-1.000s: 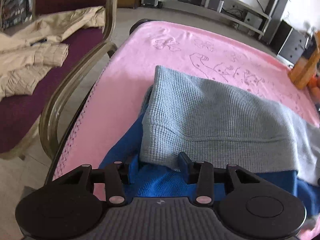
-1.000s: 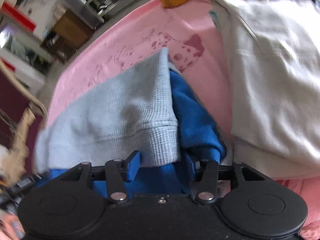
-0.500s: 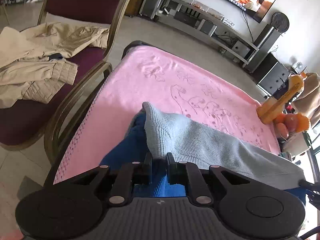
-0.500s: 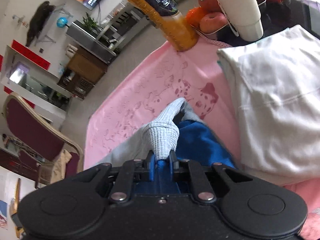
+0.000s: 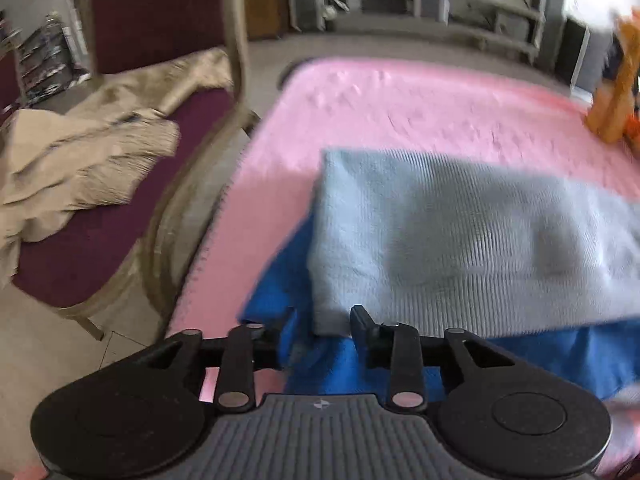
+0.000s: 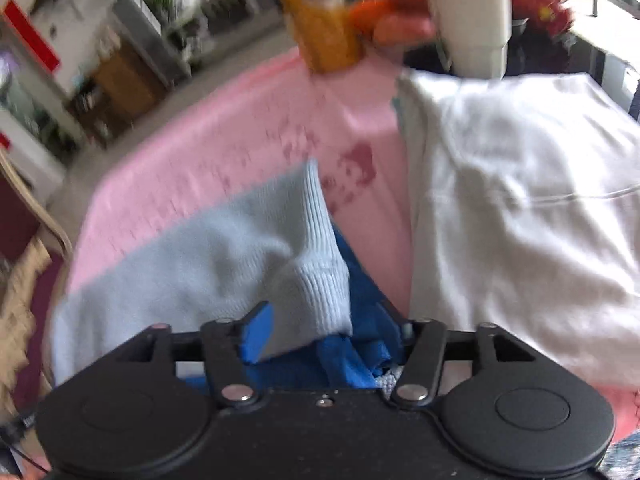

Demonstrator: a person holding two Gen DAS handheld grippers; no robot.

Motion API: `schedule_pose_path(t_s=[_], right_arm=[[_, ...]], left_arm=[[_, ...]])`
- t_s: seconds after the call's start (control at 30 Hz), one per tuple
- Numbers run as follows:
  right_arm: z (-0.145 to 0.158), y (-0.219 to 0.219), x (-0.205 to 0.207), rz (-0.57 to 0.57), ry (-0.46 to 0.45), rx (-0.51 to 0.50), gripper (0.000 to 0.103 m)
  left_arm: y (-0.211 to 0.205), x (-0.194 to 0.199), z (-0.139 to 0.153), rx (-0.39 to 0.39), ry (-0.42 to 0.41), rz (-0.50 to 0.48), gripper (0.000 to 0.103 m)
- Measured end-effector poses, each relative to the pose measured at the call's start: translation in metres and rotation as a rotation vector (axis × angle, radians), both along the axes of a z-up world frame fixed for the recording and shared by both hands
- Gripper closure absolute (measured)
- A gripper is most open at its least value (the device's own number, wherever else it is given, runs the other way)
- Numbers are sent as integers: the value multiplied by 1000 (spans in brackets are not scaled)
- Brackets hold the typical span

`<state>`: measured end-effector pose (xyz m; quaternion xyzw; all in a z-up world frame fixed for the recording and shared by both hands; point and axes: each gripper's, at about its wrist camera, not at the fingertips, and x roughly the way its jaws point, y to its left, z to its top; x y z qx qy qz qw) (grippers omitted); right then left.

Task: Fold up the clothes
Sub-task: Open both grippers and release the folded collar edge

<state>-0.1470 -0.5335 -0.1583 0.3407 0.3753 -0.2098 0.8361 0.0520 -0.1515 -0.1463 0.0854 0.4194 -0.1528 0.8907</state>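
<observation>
My left gripper (image 5: 322,330) and right gripper (image 6: 330,330) both stood with jaws spread, gripping nothing. The grey sweater (image 5: 460,236) lay folded over the blue garment (image 5: 400,368) on my pink blanket (image 5: 400,100), beside a white garment (image 6: 520,200).

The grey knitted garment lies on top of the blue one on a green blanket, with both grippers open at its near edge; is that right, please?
Not quite: the blanket is pink, as the left wrist view shows. The grey knitted garment does lie over the blue one, with the left gripper and right gripper open.
</observation>
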Motion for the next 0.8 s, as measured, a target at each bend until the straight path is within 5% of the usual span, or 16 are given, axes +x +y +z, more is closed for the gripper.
schedule_pose_path(t_s=[0.2, 0.33, 0.43, 0.53, 0.6, 0.63, 0.67, 0.8], right_arm=[[46, -11, -1, -34, -238, 80, 45], [67, -14, 34, 9, -344, 61, 79], [65, -18, 57, 51, -379, 10, 79], [27, -28, 77, 69, -295, 47, 79], [-22, -37, 86, 49, -101, 185, 79], [-44, -42, 89, 25, 30, 255, 103], [-56, -48, 86, 4, 88, 276, 103], [-33, -58, 72, -109, 109, 54, 103]], left_arm=[[4, 15, 48, -144, -97, -32, 67], [-19, 38, 67, -196, -126, -87, 66], [-38, 60, 53, -180, -133, -130, 64], [-54, 85, 5, -81, -25, -117, 65], [-64, 99, -32, 53, 74, -76, 71], [-67, 99, -38, 102, 66, -74, 71], [-69, 97, -35, 123, 48, -78, 72], [-57, 93, -26, 97, 19, -11, 81]])
